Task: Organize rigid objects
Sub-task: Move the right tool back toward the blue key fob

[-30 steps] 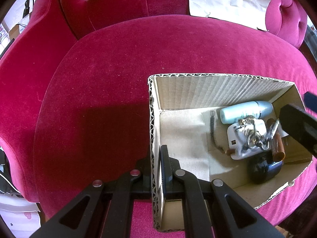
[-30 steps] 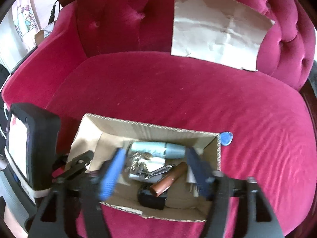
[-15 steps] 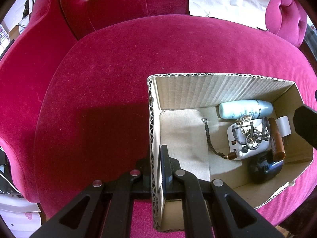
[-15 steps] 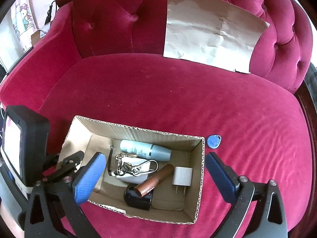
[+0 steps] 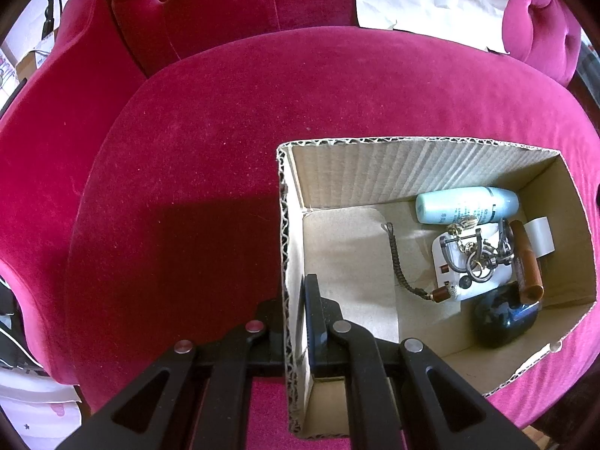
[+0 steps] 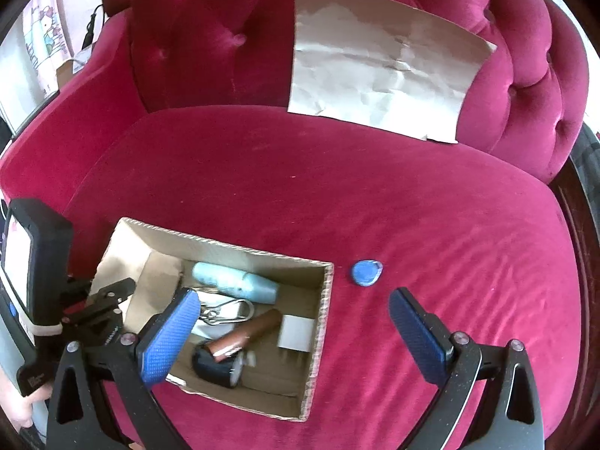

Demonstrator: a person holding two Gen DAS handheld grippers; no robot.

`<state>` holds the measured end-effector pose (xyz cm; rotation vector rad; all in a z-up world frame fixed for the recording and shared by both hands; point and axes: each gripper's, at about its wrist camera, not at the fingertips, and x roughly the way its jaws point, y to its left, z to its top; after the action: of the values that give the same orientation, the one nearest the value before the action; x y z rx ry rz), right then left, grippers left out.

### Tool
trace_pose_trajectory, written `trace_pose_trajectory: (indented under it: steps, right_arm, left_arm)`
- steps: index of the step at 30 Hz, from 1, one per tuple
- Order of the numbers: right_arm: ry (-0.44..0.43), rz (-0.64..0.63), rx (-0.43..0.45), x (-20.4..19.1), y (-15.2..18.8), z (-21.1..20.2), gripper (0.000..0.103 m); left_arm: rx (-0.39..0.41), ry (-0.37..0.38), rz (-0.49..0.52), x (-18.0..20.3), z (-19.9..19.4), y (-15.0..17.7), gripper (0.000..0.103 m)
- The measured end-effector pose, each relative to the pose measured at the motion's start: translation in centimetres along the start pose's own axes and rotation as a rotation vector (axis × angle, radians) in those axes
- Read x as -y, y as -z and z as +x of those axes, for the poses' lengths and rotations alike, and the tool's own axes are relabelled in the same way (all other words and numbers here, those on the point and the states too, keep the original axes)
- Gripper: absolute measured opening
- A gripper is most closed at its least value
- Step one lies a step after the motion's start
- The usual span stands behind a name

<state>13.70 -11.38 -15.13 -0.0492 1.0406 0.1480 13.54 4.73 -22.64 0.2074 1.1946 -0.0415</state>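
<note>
An open cardboard box (image 5: 393, 165) sits on a crimson velvet sofa seat. My left gripper (image 5: 296, 318) is shut on the box's left wall. Inside lie a pale blue bottle (image 5: 467, 204), a white adapter with keys and a carabiner on it (image 5: 472, 258), a copper tube (image 5: 527, 266), a small white charger (image 5: 540, 234) and a dark round object (image 5: 500, 322). In the right wrist view the box (image 6: 318, 322) is at lower left. My right gripper (image 6: 292, 333) is open and empty above the box's right wall. A blue key fob (image 6: 366, 272) lies on the seat just right of the box.
A crumpled sheet of brown paper (image 6: 382, 75) leans on the tufted sofa back. The sofa's armrest rises at the left (image 5: 56, 150). The left gripper's body with its screen (image 6: 26, 273) shows at the left edge of the right wrist view.
My right gripper has risen out of the box, opened wide and moved right toward the blue fob. The keys now lie in the box. My left gripper has kept its hold.
</note>
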Motion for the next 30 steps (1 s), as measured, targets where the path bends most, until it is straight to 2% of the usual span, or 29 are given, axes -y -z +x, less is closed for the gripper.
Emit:
trace_pose_trajectory:
  steps: [13, 19, 26, 30]
  right_arm:
    - [0.054, -0.010, 0.008, 5.8, -0.1, 0.9, 0.103]
    - [0.055, -0.033, -0.003, 7.5, 0.1, 2.2, 0.103]
    - [0.022, -0.009, -0.019, 9.3, 0.4, 4.0, 0.103]
    - [0.037, 0.004, -0.039, 10.0, 0.6, 5.3, 0.103]
  left_arm:
    - [0.001, -0.011, 0.012, 0.4, 0.0, 0.1, 0.007]
    - [0.002, -0.014, 0.014, 0.7, 0.1, 0.1, 0.007]
    - [0.002, -0.014, 0.017, 0.7, 0.1, 0.0, 0.007]
    - [0.000, -0.015, 0.018, 0.7, 0.2, 0.0, 0.007]
